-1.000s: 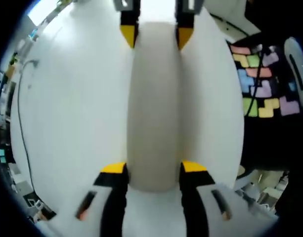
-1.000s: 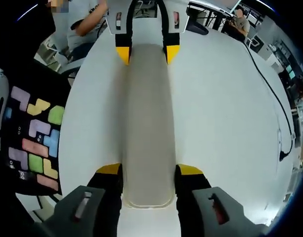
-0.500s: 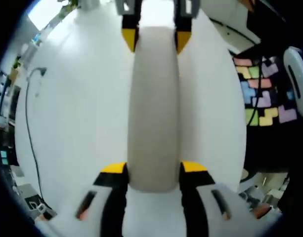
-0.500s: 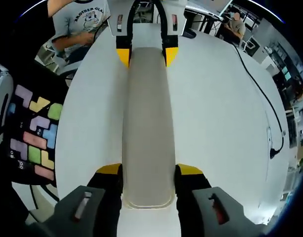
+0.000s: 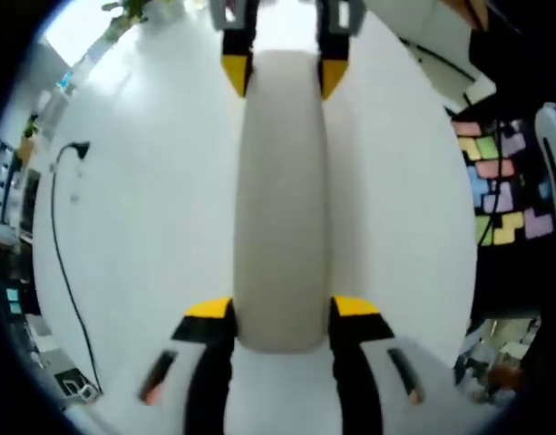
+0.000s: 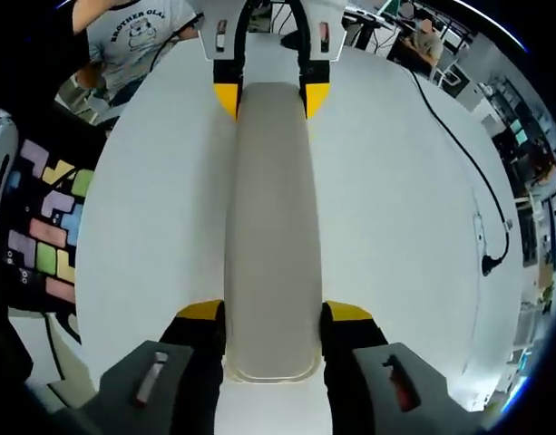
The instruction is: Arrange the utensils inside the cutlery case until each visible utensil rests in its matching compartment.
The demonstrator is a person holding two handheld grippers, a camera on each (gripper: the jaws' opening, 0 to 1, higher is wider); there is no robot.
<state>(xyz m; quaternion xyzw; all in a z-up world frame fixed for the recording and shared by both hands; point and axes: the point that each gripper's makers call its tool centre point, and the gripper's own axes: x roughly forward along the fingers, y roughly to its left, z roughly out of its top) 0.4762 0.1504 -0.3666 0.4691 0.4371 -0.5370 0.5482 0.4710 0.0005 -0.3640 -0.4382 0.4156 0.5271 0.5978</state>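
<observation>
A long beige cutlery case (image 5: 282, 199) with rounded ends is held over the white table (image 5: 141, 227), closed, with no utensils showing. My left gripper (image 5: 282, 308) is shut on its near end in the left gripper view. At the top of that view, my right gripper (image 5: 282, 68) clamps the far end. In the right gripper view the same case (image 6: 270, 227) runs away from my right gripper (image 6: 270, 313), which is shut on its near end. The left gripper (image 6: 270, 95) grips the other end.
The white table (image 6: 395, 227) spreads under the case. A black cable with a plug (image 5: 64, 199) lies along one side, the same cable (image 6: 482, 245) showing in the right gripper view. A mat of coloured blocks (image 6: 46, 227) lies off the table edge. A person in a grey T-shirt (image 6: 137, 36) sits beyond.
Both views have shifted over the table while the case stays clamped between the two grippers. The coloured mat has slid toward the edge of each view, and more of the cable shows.
</observation>
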